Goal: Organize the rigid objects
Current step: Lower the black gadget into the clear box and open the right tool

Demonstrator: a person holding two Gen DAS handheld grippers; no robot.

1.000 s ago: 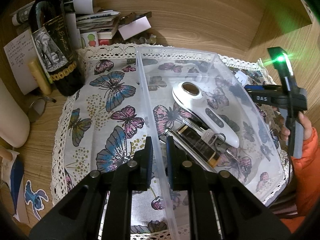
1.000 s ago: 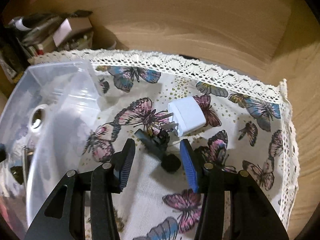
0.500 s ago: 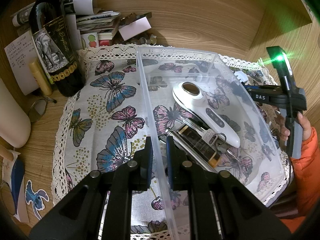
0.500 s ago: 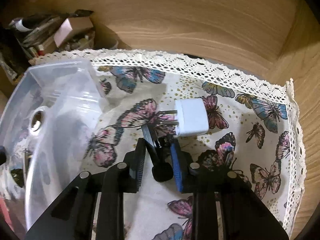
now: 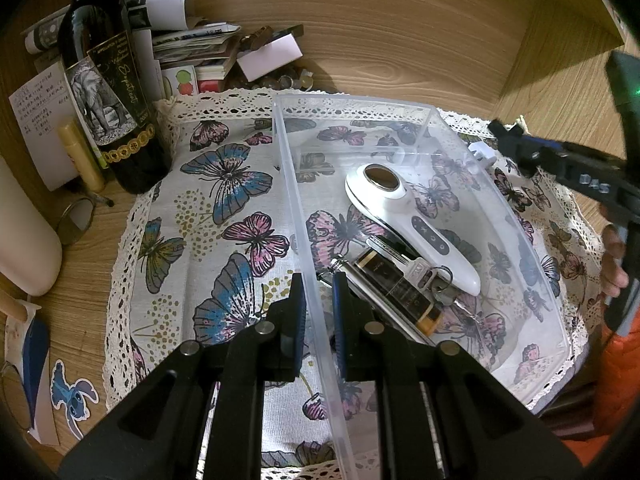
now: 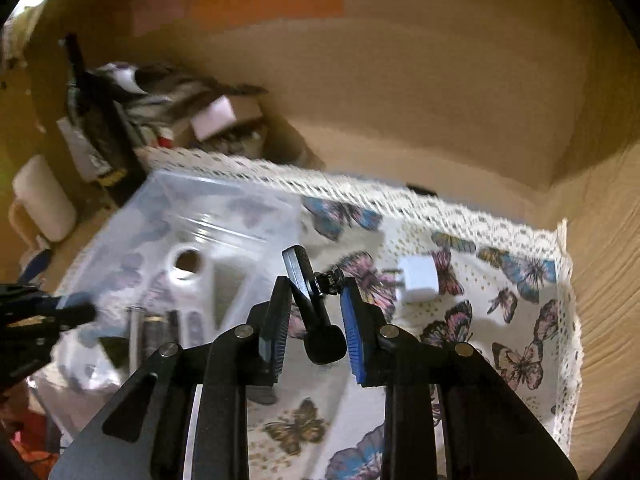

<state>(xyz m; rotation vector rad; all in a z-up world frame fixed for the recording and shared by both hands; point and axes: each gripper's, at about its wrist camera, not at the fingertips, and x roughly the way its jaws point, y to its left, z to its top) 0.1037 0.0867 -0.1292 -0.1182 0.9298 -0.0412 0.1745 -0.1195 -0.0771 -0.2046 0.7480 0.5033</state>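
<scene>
A clear plastic bin (image 5: 500,216) stands on the butterfly cloth; it shows blurred in the right wrist view (image 6: 224,216). In it lie a white handheld device (image 5: 416,224), a dark bottle with a gold cap (image 5: 396,284) and keys (image 5: 436,284). My left gripper (image 5: 318,280) is shut on the bin's left wall. My right gripper (image 6: 314,300) is shut on a small black clip-like object (image 6: 316,312) and holds it above the cloth beside the bin; it shows at the right in the left wrist view (image 5: 520,140). A white charger plug (image 6: 418,278) lies on the cloth.
A wine bottle (image 5: 108,92), a lip balm stick (image 5: 80,156), stacked papers and boxes (image 5: 208,52) and a white cylinder (image 5: 24,240) crowd the back left. Wooden walls close the back and right. The lace cloth edge (image 6: 568,320) runs along the right.
My right gripper closed on the black object and lifted it off the cloth, moving up and left toward the bin. My left gripper kept its hold on the bin wall.
</scene>
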